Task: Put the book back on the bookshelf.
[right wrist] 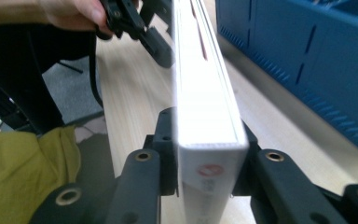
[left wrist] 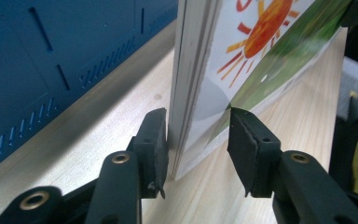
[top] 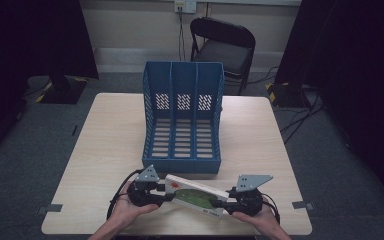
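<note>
Light wood desk (top: 110, 150) stands on grey carpet floor (top: 30, 165) — room dim, edges dark. Black folding chair (top: 223, 47) against pale rear wall (top: 130, 25), wall socket (top: 185, 6) above it with cable hanging down. Black curtains (top: 350, 60) at both sides — loose cables on the floor at right.

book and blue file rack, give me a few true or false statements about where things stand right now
1. The book sits in the rack's middle slot. False: it is in front of the blue file rack, between both grippers.
2. The right gripper clamps the book's spine end. True.
3. Both fingers of the left gripper press the book. False: one finger stands clear of the cover.
4. The rack's three slots are empty. True.
5. The cover shows a sun. True.
</note>
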Motion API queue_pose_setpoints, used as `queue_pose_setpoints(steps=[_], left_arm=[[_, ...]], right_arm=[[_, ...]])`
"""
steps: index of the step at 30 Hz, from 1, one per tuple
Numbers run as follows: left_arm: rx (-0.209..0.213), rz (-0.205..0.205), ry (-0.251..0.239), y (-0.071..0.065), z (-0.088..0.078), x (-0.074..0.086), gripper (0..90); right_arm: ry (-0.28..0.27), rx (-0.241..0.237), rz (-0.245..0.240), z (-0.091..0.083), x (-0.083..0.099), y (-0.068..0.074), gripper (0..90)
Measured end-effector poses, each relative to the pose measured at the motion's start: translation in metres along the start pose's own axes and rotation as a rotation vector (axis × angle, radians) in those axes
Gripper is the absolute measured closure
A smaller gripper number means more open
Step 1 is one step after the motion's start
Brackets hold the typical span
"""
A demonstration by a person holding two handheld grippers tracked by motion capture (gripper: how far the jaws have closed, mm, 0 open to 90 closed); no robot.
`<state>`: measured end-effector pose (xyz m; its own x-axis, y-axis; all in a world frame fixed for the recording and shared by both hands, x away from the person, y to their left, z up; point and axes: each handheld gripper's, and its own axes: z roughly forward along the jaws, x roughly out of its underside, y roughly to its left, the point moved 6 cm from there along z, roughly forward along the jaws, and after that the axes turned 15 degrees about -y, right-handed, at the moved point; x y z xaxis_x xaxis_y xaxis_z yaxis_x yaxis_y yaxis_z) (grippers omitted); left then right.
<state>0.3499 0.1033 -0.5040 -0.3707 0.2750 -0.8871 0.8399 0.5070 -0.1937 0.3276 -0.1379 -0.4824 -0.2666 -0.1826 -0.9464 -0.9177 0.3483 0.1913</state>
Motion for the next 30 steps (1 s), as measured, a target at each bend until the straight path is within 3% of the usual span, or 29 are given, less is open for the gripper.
queue_pose_setpoints(steps=[4,10,21,26,30], left_arm=[[0.011,-0.005,0.000,-0.001,-0.004,0.002,60.9],[0.004,-0.006,0.008,-0.001,-0.004,0.004,62.0],[0.000,0.000,0.016,0.000,-0.004,0.005,64.1],[-0.001,0.004,0.017,0.001,-0.005,0.006,64.4],[-0.009,0.000,0.020,0.002,-0.004,0.006,64.5]], right_arm=[[0.029,0.027,-0.005,0.006,0.009,0.002,63.5],[0.027,0.008,-0.007,0.012,0.010,0.003,63.1],[0.070,-0.016,-0.025,0.031,0.015,0.001,65.6],[0.058,-0.023,-0.020,0.035,0.014,-0.001,74.5],[0.058,-0.022,-0.020,0.036,0.014,0.000,76.0]])
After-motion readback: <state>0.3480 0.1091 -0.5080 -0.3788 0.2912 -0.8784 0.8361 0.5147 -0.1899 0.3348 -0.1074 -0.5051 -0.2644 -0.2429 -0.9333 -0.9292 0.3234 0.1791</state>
